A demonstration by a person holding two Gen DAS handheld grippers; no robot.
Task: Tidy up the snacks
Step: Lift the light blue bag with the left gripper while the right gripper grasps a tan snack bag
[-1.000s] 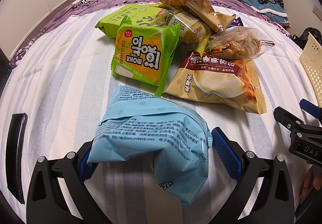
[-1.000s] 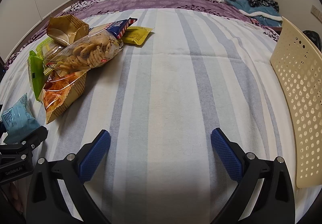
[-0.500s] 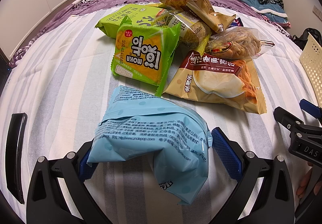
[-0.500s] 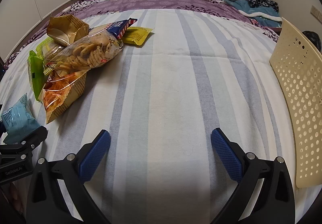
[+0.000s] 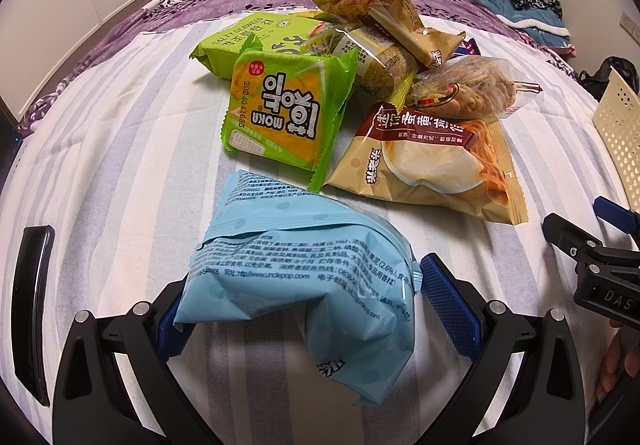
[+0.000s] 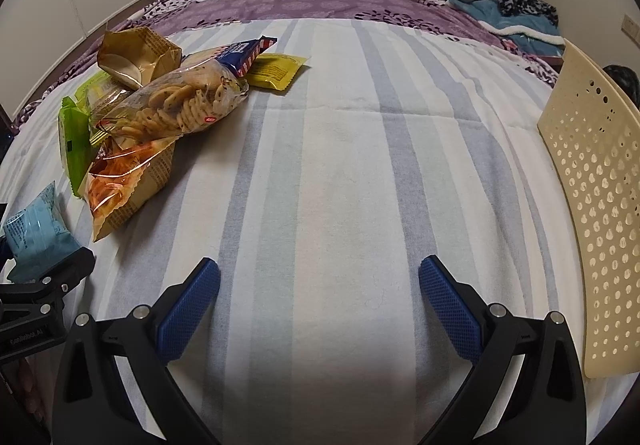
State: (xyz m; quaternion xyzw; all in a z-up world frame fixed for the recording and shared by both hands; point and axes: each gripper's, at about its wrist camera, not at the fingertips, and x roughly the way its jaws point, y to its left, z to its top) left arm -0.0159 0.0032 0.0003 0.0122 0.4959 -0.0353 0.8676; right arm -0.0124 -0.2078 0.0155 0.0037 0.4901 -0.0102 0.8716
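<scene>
1 green "MOKA" packet (image 5: pixel 286 111), "2024041665"

Readable text, left wrist view:

- Green snack packet (image 5: pixel 286 113) — "MOKA" in white, large Korean characters, and the number "2024041665" along one side.
- Flat green pack behind it (image 5: pixel 244 45) — "SALTY SEAWEED".
- Light blue bag (image 5: pixel 304 273) — small Chinese print plus the address "http://www.unclepop.com" and "(2.6%)".
- Tan bag with brown band (image 5: pixel 424 161) — large Chinese characters, not transcribed.
- Right hand-held gripper (image 5: pixel 600 245) body — "DAS", cut off at the frame edge.

Right wrist view: lettering on the left hand-held gripper's black body (image 6: pixel 32 325), too faint to read reliably.
</scene>
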